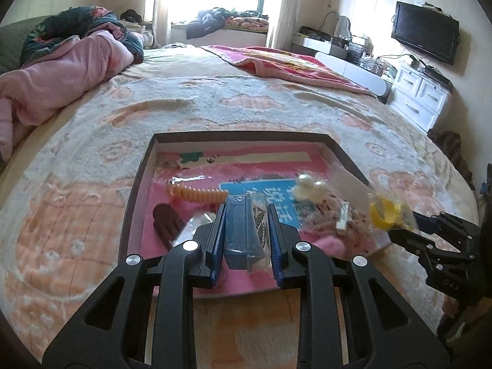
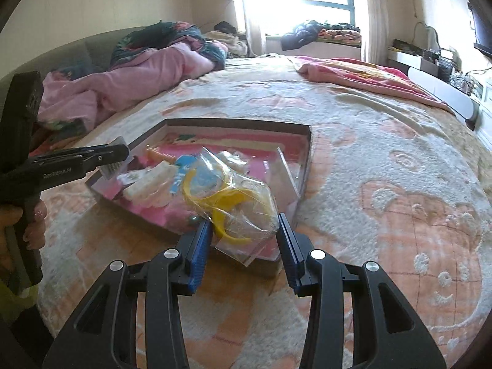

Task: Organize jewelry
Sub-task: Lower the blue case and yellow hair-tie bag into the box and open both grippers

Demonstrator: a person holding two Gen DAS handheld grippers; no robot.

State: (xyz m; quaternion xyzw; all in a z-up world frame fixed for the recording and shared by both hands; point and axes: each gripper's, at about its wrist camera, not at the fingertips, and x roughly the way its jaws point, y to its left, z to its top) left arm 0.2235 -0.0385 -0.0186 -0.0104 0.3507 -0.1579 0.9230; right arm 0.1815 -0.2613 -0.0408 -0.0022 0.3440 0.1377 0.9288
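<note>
Our left claw (image 1: 246, 230) is a matte black plastic frame with two forked arms, each arm pierced by a long triangular cut-out. Four round silver screw caps sit at its pivots, and each finger carries a ribbed blue pad (image 1: 217, 240) along its inner face. Our right claw (image 2: 244, 240) is built the same way: black forked arms, four silver caps, blue ridged pads (image 2: 199, 249). Seen from the right wrist view, the left claw has a black pistol-style handle and pale lettering printed along its side, too small for us to read. Our left hand (image 2: 29, 230) shows a yellow-green sleeve edge below it.
</note>
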